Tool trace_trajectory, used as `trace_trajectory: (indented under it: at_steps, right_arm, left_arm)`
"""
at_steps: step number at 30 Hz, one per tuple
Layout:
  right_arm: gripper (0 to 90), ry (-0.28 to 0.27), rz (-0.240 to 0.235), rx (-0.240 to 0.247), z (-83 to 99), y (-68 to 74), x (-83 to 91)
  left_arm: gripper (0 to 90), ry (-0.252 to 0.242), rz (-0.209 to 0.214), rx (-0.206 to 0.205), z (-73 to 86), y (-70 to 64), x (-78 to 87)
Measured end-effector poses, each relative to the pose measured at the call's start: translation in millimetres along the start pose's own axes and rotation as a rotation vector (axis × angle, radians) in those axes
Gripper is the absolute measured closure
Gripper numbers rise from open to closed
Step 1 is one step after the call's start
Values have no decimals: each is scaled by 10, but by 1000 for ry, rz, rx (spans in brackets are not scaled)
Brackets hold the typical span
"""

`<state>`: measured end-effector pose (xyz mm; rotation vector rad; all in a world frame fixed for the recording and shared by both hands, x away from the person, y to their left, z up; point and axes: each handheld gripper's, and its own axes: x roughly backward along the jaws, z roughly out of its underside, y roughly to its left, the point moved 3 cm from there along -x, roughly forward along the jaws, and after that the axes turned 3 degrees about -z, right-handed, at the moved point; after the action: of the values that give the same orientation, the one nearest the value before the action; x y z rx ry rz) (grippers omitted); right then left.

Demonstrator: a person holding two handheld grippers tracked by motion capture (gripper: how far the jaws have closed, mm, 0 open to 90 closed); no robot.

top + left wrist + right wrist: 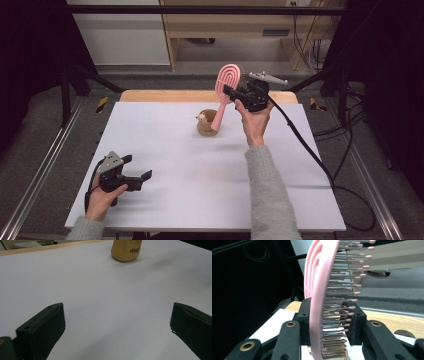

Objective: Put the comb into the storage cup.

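Observation:
A pink hairbrush (226, 89) is held in the air above the far middle of the white table, head up, handle slanting down. My right gripper (233, 93) is shut on its head; in the right gripper view the jaws clamp the pink head (318, 297) and its bristles (342, 302) point right. The handle's lower end reaches a small brown cup (207, 123) with a little animal figure on its rim. That cup (126, 250) stands far ahead in the left gripper view. My left gripper (138, 171) rests near the front left of the table, open, nothing between its jaws.
The white tabletop (200, 170) has a wooden strip (165, 95) along its far edge. A black cable (320, 165) trails from the right gripper across the table's right side. Metal rails (40, 175) run beside the table; black frame bars stand behind.

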<state>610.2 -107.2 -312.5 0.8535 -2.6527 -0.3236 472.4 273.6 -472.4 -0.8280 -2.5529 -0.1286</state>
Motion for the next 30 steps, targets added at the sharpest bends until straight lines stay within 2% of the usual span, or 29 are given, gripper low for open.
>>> trace_trajectory:
  at_steps: [20,30]
  right_arm:
    - [629,-34,33,-20,-148,-71,-120]
    - [629,-46,44,-21,-158,-75,-206]
  left_arm:
    - [0,4,6,1,13,9,-8]
    - [0,8,7,0,21,9,-16]
